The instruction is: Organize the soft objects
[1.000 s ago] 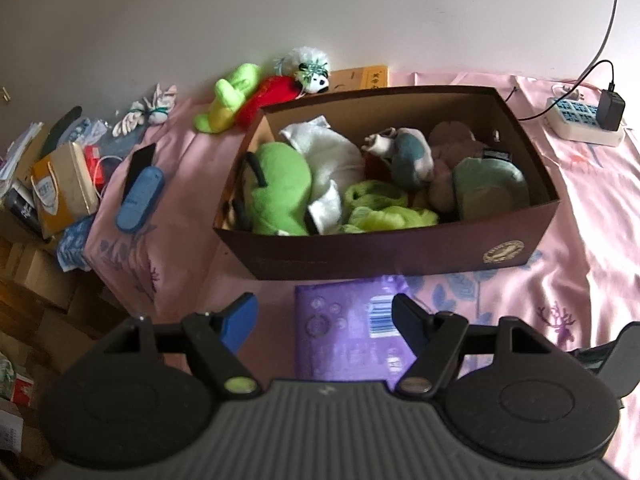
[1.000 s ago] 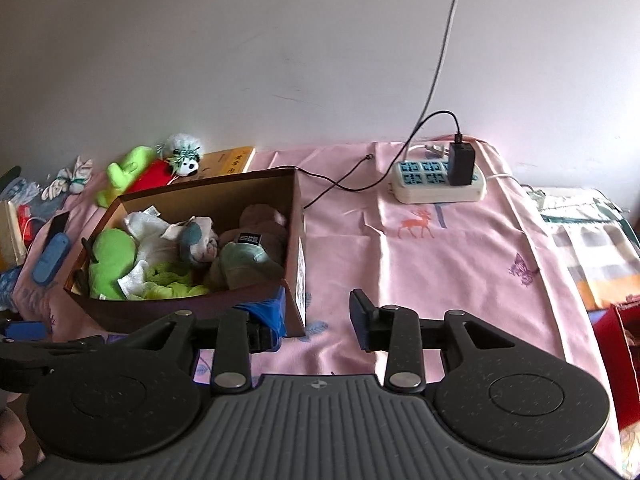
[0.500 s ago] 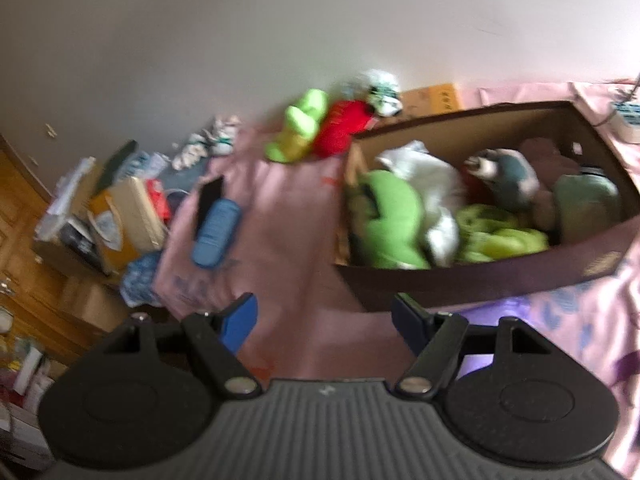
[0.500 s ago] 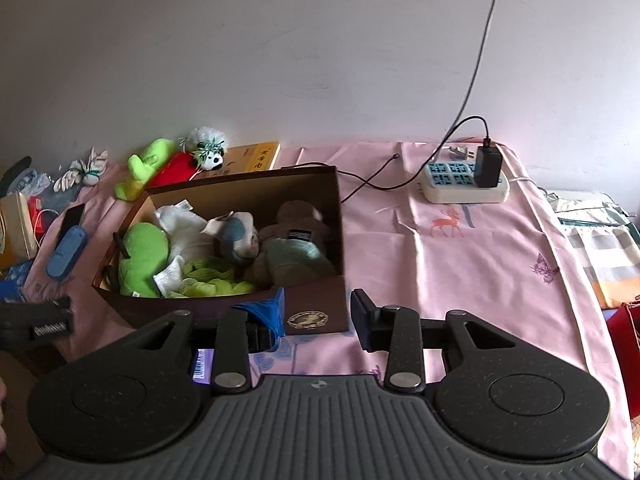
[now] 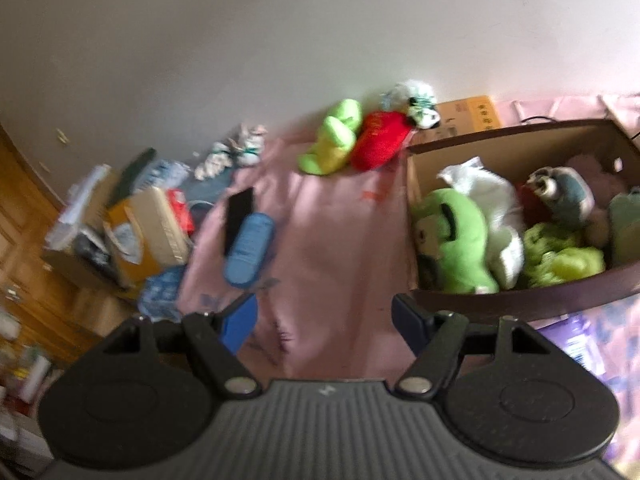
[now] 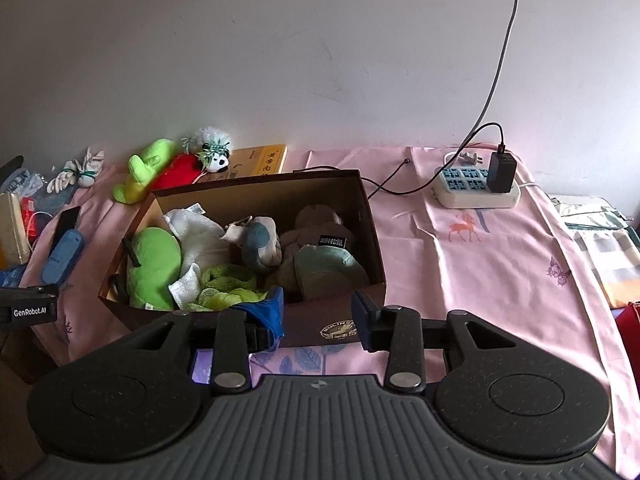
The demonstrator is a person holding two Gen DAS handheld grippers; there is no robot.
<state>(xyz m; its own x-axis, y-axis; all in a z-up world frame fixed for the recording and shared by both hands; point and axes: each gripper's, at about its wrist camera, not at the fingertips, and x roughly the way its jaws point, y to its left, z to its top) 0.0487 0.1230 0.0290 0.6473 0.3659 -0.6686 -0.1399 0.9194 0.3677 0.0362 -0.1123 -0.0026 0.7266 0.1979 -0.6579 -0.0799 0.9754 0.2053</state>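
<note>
Left wrist view: the left gripper [image 5: 324,320] hangs above bare pink bedsheet [image 5: 320,240], its jaws spread wide with nothing between them. The picture is blurred, so fine detail is unsure. The brown box [image 5: 520,304] sits to the right, already packed with soft toys; a green plush [image 5: 452,240] lies against its near-left wall. Outside the box, near the wall, lie a lime plush [image 5: 332,140], a red plush [image 5: 380,140] and a small panda toy [image 5: 420,108], the first two touching. A blue case [image 5: 248,248] and a black phone [image 5: 238,216] lie closer to the bed's edge. Reaching fast for the loose toys risks sweeping those two off the bed.

Right wrist view: the right gripper [image 6: 318,312] is empty too, its jaws standing partly apart just in front of the box's near wall. Its left pad cover looks loose and crumpled, which could weaken any grip. The box is full, so another toy pressed in may spill out. A power strip [image 6: 476,192] and its cable lie well to the right, a snag only if an arm swings that way.
</note>
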